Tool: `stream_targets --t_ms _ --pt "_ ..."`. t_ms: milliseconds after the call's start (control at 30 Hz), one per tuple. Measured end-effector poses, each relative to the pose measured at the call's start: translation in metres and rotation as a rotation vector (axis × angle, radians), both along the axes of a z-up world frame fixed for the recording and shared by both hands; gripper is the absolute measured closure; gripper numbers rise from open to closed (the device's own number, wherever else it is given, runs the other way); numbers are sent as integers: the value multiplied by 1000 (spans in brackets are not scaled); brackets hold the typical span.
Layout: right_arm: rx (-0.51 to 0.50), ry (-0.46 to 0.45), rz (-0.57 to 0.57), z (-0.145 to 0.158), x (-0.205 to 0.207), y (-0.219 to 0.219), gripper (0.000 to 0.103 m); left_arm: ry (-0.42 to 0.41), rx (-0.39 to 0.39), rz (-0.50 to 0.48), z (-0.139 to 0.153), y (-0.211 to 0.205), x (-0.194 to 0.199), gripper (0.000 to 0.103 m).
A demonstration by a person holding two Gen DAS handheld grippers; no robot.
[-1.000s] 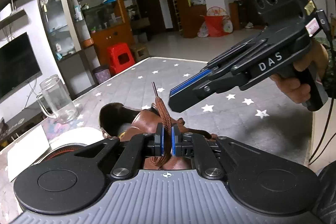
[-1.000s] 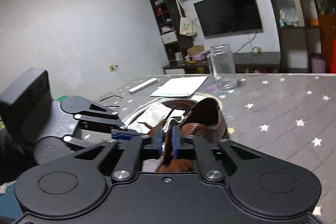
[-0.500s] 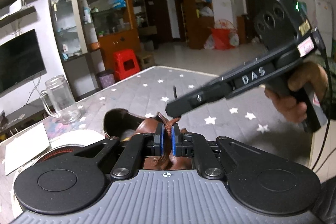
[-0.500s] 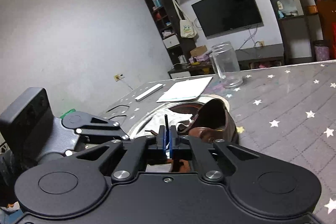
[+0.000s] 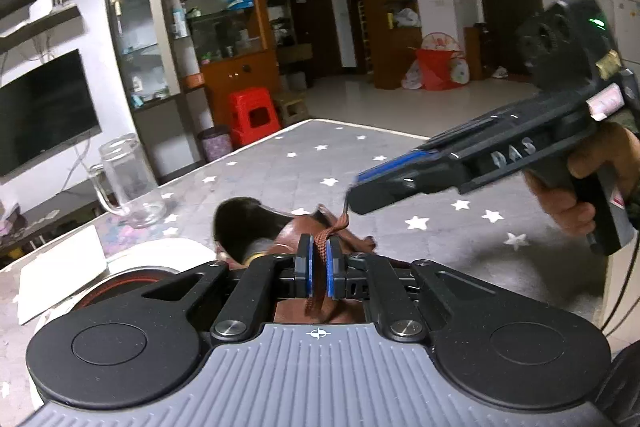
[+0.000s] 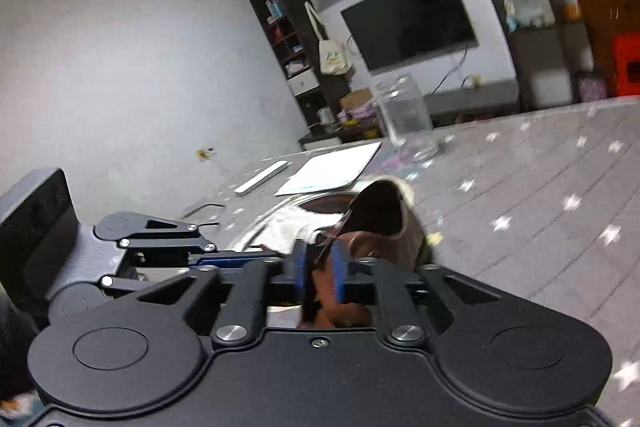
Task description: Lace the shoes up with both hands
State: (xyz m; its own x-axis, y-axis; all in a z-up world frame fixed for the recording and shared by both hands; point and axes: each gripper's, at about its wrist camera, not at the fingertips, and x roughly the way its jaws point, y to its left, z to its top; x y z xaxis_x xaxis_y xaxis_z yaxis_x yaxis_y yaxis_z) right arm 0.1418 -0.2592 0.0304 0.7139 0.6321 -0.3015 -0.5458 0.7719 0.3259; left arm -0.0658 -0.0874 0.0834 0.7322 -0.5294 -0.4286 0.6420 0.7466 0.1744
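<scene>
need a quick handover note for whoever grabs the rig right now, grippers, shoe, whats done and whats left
Left gripper: shut on the brown woven shoelace, pinched between its blue pads.
Right gripper: jaws opening, with the lace's free end between the pads; not a firm grip.
Brown leather shoe: lying on the grey star-print table cover, just ahead of both grippers.
Done: lace picked up and passed toward the right gripper.
Left: regrip with the right, thread the remaining eyelets, pull snug. How many are laced is hidden.

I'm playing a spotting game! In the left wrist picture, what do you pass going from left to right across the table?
Paper → glass mug → brown shoe → lace pinched in the left gripper → right gripper → hand holding it.
</scene>
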Motion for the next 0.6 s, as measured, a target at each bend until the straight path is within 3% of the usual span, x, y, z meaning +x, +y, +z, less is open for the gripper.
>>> stream_targets --t_ms 600 --pt "-330 -96 -119 -17 3 53 63 -59 131 -43 1 -9 7 96"
